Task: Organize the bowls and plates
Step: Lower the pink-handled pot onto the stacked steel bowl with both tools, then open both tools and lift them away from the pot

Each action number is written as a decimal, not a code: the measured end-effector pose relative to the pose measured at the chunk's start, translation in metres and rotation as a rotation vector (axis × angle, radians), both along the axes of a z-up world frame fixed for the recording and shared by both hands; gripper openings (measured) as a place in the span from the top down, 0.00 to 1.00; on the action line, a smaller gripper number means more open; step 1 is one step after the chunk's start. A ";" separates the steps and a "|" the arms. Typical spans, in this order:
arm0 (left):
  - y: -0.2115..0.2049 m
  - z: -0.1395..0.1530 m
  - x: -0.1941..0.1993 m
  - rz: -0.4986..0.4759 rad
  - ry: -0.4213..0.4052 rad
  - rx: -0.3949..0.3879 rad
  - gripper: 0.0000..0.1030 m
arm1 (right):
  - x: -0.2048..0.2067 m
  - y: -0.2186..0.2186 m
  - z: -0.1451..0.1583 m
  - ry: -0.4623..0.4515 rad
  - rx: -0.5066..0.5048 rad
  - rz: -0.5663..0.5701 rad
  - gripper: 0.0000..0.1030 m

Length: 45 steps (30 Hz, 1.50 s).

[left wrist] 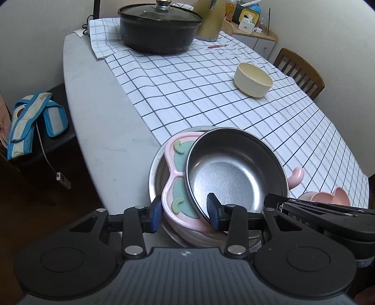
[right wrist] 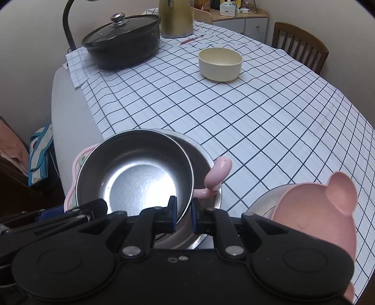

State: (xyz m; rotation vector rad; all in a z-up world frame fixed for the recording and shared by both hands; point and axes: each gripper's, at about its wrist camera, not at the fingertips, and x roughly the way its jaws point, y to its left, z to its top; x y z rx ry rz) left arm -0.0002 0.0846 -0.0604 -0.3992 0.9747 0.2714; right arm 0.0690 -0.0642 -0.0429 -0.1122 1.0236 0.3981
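Observation:
A steel bowl [left wrist: 236, 173] tilts on top of a pink divided plate [left wrist: 180, 201] that lies in a larger steel bowl [left wrist: 155, 171] at the table's near edge. My left gripper [left wrist: 185, 213] has its jaws around the pink plate's near rim and the steel bowl's rim, closed against them. My right gripper [right wrist: 184, 212] is shut on the upper steel bowl's [right wrist: 136, 173] near right rim. A pink bear bowl [right wrist: 321, 211] sits at the right in another steel dish [right wrist: 267, 199]. A cream bowl [right wrist: 220, 63] stands farther back, and also shows in the left wrist view [left wrist: 253, 79].
A black lidded pot [left wrist: 159, 28] and a yellow kettle [right wrist: 175, 18] stand at the far end of the checked tablecloth [left wrist: 211, 101]. A red pen [right wrist: 191, 39] lies near the kettle. A wooden chair [right wrist: 300, 44] stands at the far right. A pink spoon handle [right wrist: 218, 174] sticks out.

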 end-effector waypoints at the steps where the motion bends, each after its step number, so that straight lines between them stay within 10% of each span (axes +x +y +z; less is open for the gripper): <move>1: 0.001 -0.002 0.000 -0.002 0.005 -0.005 0.63 | -0.001 0.001 -0.002 0.005 -0.001 0.001 0.88; 29: 0.026 -0.001 -0.002 -0.086 -0.022 0.009 0.52 | 0.009 0.000 -0.013 0.062 0.034 -0.039 0.86; 45: 0.032 0.026 0.011 -0.128 -0.083 0.058 0.52 | 0.014 -0.011 0.009 0.090 0.068 0.011 0.68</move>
